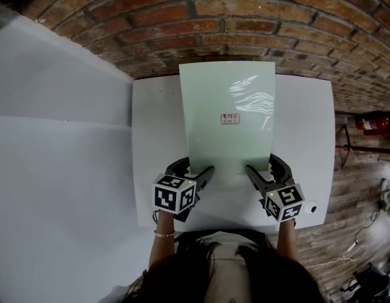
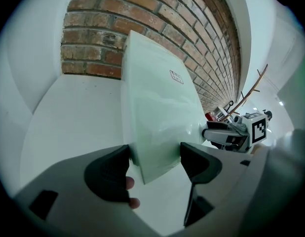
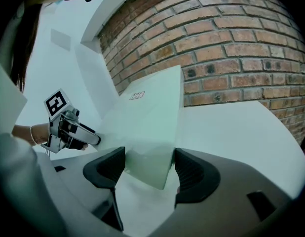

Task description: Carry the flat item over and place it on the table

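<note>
Pinching the near corners: left gripper (image 1: 198,170) and right gripper (image 1: 259,166) each have both pads pressed against a corner of the pale green flat item (image 1: 228,115). It is held tilted above the white table (image 1: 156,137), its far edge toward the brick wall (image 1: 245,24). Judged thin, light, glossy, likely slippery and bendy, so two-corner grips suit it.

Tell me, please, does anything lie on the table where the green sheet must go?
Nothing visible does. The table under the green sheet looks bare; a small round object sits only at its near right corner, clear of the sheet.
</note>
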### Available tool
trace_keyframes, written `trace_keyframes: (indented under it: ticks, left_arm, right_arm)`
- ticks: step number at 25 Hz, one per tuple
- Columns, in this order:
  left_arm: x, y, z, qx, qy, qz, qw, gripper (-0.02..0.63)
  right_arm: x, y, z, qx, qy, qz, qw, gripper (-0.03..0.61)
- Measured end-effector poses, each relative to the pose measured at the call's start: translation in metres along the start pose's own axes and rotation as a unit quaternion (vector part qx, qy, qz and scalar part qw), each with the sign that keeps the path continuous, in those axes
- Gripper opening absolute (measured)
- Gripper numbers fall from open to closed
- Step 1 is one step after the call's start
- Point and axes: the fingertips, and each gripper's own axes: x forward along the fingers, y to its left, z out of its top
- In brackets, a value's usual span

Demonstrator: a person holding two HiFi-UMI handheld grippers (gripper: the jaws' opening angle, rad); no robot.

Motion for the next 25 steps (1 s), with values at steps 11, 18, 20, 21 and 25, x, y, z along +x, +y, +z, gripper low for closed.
trace_keyframes:
  ticks: [11,18,20,21,25]
  left_arm:
    - [0.005,0.006,-0.005,-0.011,0.013,0.001,0.9999,0.339]
    - [0.008,0.009,-0.007,-0.018,0.022,0.0,0.9996,0.339]
    - [0.009,0.009,-0.008,-0.021,0.025,-0.002,0.9994,0.339]
    - [0.01,0.01,-0.008,-0.024,0.027,-0.003,0.9994,0.339]
    - [0.011,0.011,-0.008,-0.033,0.03,-0.007,0.999,0.339]
  right_arm:
    - [0.007,0.0,-0.006,0.009,0.015,0.004,1.0,0.339]
    - [0.01,-0.001,-0.01,0.014,0.024,0.005,1.0,0.339]
    - [0.011,0.0,-0.011,0.017,0.027,0.005,0.999,0.339]
    - [0.011,0.0,-0.011,0.019,0.028,0.006,0.999,0.339]
    - [0.013,-0.002,-0.011,0.02,0.025,0.004,0.999,0.339]
